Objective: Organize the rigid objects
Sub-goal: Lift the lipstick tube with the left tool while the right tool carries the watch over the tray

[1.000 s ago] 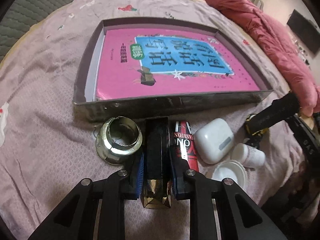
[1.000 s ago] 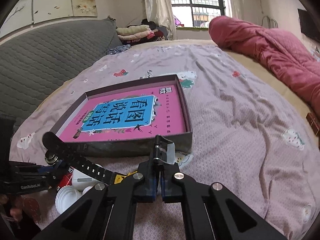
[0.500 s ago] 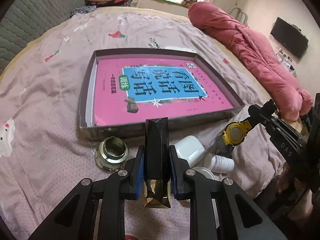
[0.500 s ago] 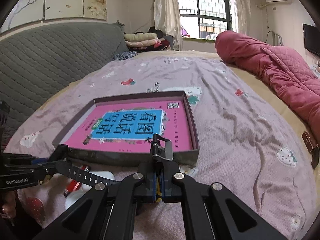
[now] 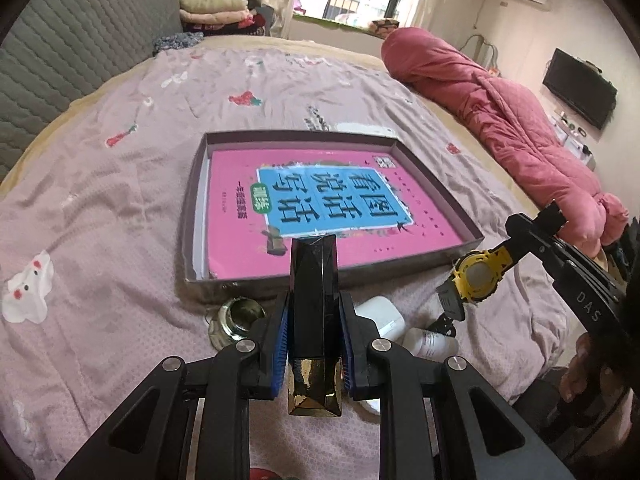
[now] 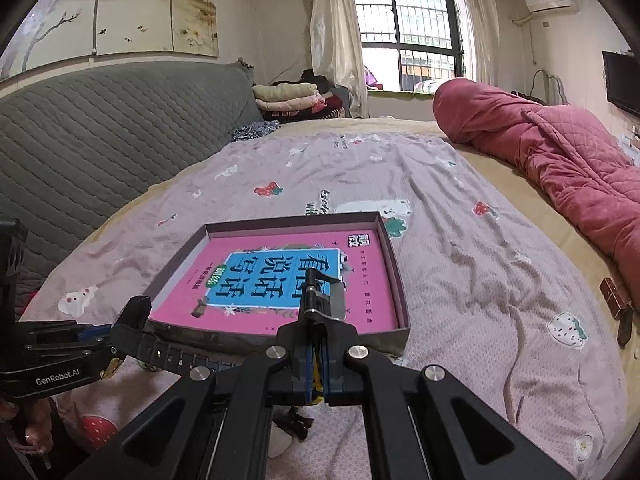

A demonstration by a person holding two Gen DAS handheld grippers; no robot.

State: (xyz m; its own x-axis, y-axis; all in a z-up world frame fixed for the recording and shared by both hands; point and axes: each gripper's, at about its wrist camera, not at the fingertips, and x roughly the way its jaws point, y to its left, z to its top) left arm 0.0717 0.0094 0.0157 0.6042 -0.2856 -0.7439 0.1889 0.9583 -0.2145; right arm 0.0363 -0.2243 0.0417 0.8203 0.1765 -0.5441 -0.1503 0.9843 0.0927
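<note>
Faceted black bottle [image 5: 314, 300], glossy and slab-sided with a gold foil cap, sits clamped between the blue ribbed pads of the left gripper [image 5: 314, 332], raised above the bedsheet [image 5: 100, 208] near the tray's front wall. Right gripper [image 6: 318, 364], jaws pressed together on the yellow-cased watch [image 5: 478, 276], holds it by its black perforated rubber strap, the round face hanging in air beside the tray. Shallow grey cardboard tray [image 5: 436, 184] holds a flat pink book [image 5: 360, 208]. On the mauve printed sheet below lie a shiny metal ring-shaped cup [image 5: 240, 318], a smooth white earbud case [image 5: 382, 316] and a small white bottle [image 5: 430, 342].
</note>
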